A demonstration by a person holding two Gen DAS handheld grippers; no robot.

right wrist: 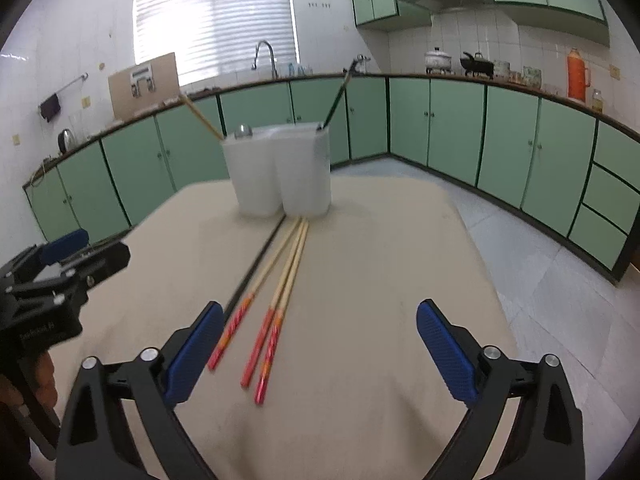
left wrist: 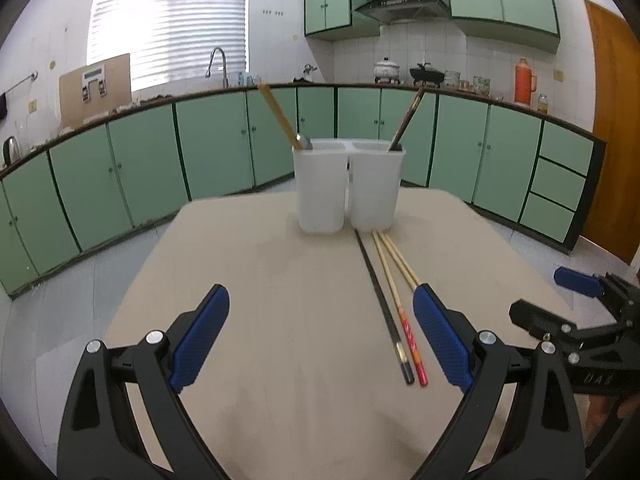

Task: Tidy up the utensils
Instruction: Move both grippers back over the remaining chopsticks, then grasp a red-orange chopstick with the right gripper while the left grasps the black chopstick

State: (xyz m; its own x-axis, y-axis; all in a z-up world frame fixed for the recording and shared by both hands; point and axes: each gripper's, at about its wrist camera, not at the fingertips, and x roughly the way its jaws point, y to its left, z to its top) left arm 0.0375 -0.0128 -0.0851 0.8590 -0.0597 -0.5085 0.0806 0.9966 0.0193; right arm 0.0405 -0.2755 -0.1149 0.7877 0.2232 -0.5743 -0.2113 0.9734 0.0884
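Note:
A white two-compartment holder stands at the far side of the beige table. Its left cup holds a bamboo chopstick and a spoon; its right cup holds a dark chopstick. Three red-ended bamboo chopsticks and a black chopstick lie side by side in front of the holder. My left gripper hovers open over bare table, left of the chopsticks. My right gripper is open, with the red ends just inside its left finger.
Green cabinets and a counter with a sink, pots and an orange flask run along the far walls. The table edge drops to a tiled floor on the right. Each gripper shows at the edge of the other's view, close alongside.

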